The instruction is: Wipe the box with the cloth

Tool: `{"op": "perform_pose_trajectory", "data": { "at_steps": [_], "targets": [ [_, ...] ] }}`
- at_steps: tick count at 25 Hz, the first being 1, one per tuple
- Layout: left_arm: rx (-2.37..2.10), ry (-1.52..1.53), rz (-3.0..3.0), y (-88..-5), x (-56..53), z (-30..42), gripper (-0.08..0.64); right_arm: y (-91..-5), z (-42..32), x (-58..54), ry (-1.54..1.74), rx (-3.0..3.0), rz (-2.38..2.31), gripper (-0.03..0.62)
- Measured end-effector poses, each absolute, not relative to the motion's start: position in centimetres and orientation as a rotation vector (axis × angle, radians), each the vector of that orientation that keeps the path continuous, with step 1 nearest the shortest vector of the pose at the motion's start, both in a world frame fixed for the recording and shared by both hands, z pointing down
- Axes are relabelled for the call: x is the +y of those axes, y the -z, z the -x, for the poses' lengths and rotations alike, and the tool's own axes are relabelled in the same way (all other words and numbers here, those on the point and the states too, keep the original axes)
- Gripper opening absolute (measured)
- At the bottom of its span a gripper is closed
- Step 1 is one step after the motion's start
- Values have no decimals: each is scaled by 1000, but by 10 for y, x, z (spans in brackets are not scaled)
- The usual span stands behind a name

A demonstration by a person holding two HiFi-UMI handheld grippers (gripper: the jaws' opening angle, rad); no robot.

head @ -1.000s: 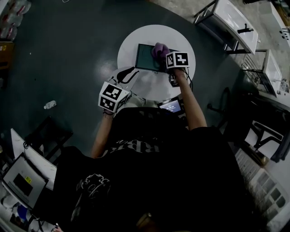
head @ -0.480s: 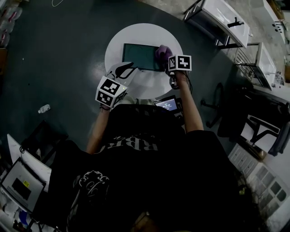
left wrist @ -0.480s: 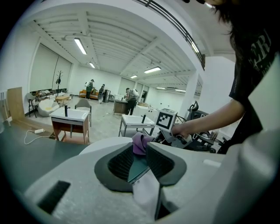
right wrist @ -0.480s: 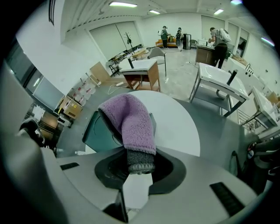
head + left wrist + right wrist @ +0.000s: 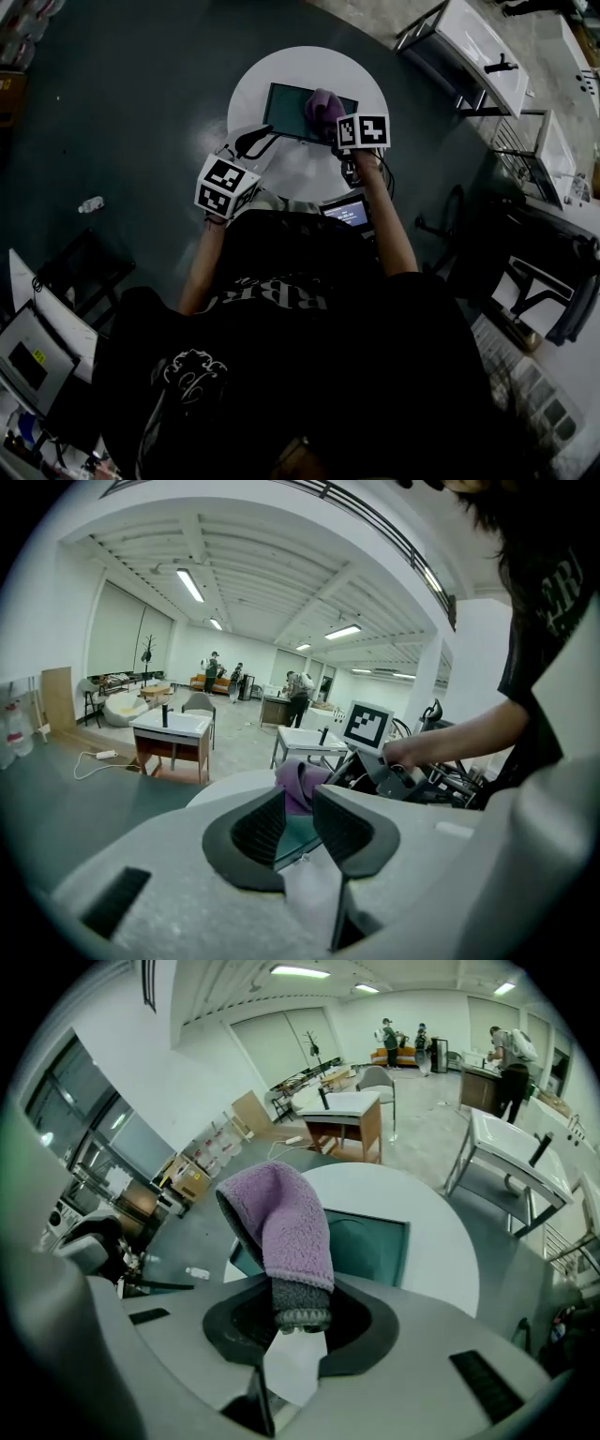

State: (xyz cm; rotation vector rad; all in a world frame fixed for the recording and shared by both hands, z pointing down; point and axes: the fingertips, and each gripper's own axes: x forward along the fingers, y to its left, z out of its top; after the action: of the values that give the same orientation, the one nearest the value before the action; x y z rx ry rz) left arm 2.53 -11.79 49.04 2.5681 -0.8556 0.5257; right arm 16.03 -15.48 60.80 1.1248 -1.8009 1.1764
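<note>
Wiping under way, shown from the head and gripper views. The right hand-held gripper is clamped on the purple cloth, whose folded end droops forward over the teal box. Over the last second the cloth has travelled from the box's right edge inward toward the middle of its top. This suggests a stroke across the top is partly done, with the left portion still to cover. The left hand-held gripper has its jaws a narrow gap apart and grips nothing; the box's near corner shows through the gap, and contact cannot be judged. The box lies flat on a round white surface above a dark floor. Beyond lies an open hall with white tables, ceiling strip lights and distant people.
</note>
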Motion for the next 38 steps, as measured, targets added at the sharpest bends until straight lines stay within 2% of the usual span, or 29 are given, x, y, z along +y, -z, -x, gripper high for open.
{"op": "perform_pose_trajectory", "data": {
  "at_steps": [8,14,22,38],
  "targets": [
    [-964,-514,-2520,-487,-108,8,89,-616,-57,-135,-1122,-1893,-865,77],
    [-996,-513,-2490,-492,-100,29,89,-639,-33,-118,-1113,-1856,-789,77],
    [-949,-514,-2501,-495,-94,25,89,-650,-82,-114,-1164,-1766,-903,77],
    [-702,-554,-2641,-488,-90,-46,89,-644,-207,-75,-1280,-1632,-1177,77]
  ]
}}
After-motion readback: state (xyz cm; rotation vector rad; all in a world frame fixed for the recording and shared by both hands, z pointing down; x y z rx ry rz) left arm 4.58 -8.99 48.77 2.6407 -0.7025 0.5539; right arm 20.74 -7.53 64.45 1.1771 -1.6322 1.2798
